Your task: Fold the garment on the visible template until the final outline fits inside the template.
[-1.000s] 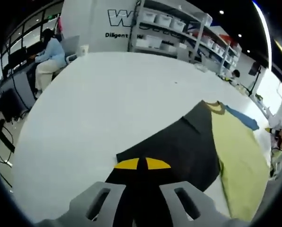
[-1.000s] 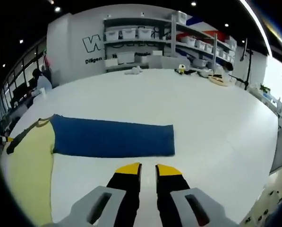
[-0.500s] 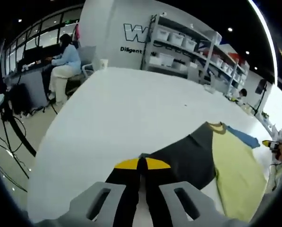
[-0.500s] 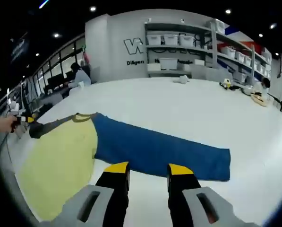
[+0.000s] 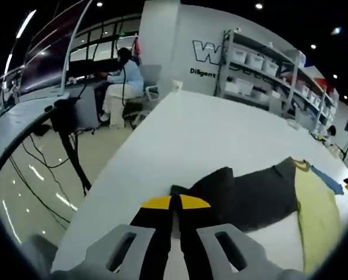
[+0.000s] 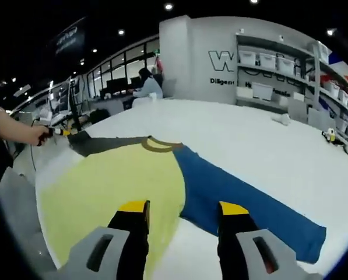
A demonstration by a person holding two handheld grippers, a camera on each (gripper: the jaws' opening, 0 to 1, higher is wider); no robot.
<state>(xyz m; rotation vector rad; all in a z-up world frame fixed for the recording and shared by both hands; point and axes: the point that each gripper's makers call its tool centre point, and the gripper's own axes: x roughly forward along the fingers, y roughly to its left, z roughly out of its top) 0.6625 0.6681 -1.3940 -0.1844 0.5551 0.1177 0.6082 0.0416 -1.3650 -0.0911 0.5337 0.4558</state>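
In the left gripper view, the left tool (image 5: 175,202) is seen with its yellow-tipped jaws pressed together on the cuff of the dark grey sleeve (image 5: 243,195), which is drawn up into a fold near the table (image 5: 179,140) edge. In the right gripper view, the right tool (image 6: 183,207) is held with its jaws apart, hovering over the seam where the yellow body (image 6: 118,189) meets the blue sleeve (image 6: 243,201); nothing is gripped by it. The long-sleeved shirt lies spread flat on the white table, collar (image 6: 157,144) toward the far side. The sleeve-folding step is judged to be in hand: the grey sleeve would next be carried across onto the yellow body and released, and the blue sleeve then taken. No template outline can be made out. Farther off, storage shelves (image 6: 278,64) and a seated person (image 5: 122,81) are visible.
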